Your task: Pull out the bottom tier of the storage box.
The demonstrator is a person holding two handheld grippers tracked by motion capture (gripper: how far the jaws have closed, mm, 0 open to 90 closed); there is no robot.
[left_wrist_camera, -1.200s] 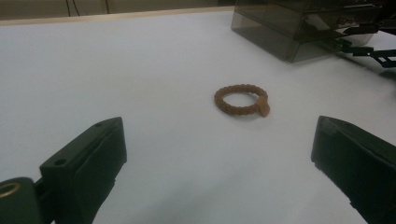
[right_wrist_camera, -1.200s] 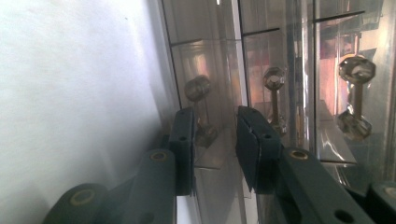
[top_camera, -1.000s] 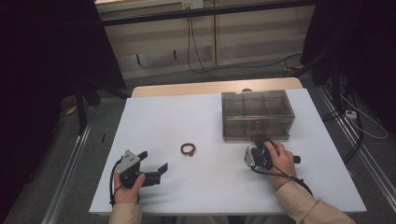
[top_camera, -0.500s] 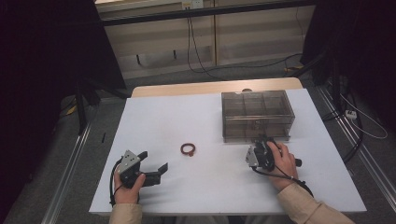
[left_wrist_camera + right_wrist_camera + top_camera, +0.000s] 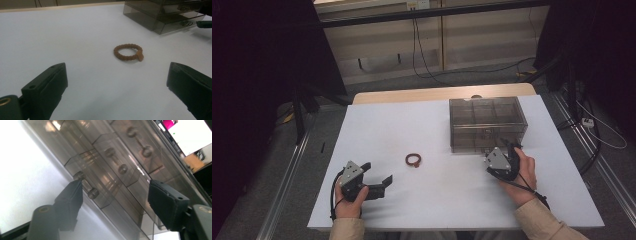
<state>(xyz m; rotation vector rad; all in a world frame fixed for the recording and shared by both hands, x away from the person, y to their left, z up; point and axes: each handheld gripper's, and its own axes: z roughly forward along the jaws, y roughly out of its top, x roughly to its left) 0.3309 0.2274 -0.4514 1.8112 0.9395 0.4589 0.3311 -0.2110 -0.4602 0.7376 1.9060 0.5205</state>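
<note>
One drawer box [image 5: 487,124] faces the right tongs [image 5: 511,148], spread, apparently touching nothing; left tongs [image 5: 379,181] spread near one ring [image 5: 413,159].

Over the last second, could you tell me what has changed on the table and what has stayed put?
The right gripper has edged closer to the front of the clear drawer box, and its jaws have just been opening, with a drawer handle between them but not clamped. The left gripper, open and empty, the brown ring and the box stayed as they were.
</note>
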